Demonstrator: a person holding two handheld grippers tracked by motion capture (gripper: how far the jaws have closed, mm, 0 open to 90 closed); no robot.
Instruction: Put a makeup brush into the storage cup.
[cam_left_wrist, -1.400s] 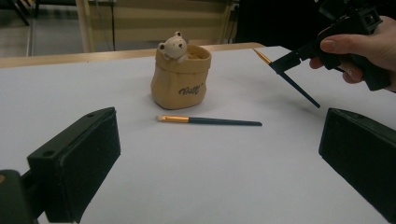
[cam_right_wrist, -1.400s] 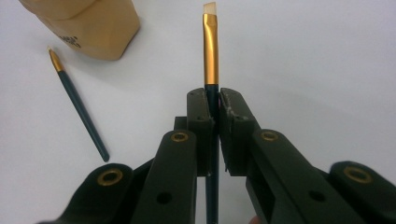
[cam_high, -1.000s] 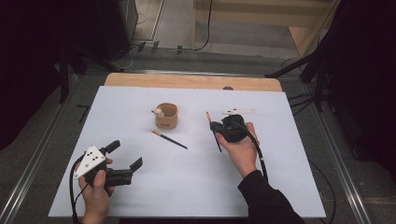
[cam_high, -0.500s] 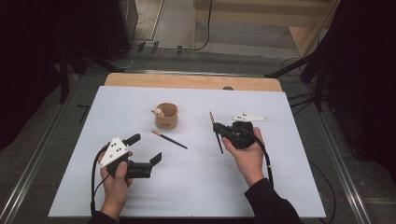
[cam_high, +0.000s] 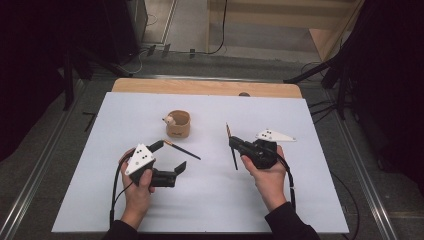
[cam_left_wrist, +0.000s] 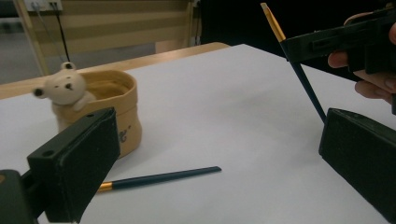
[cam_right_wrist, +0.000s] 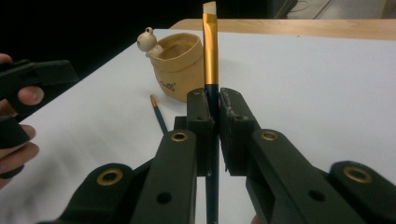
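The left hand-held gripper (cam_high: 167, 157) has moved in from the desk's near-left corner, jaws spread over the loose brush (cam_high: 182, 150) near the cup (cam_high: 178, 124). The right hand-held gripper (cam_high: 235, 145) pinches another brush (cam_right_wrist: 210, 56), likely cup-bound

The left tongs (cam_high: 170, 155) are held low in the left hand (cam_high: 135, 182), jaws spread wide. The right tongs (cam_high: 234, 145), gripped by the right hand (cam_high: 267, 175), have jaws pressed together.
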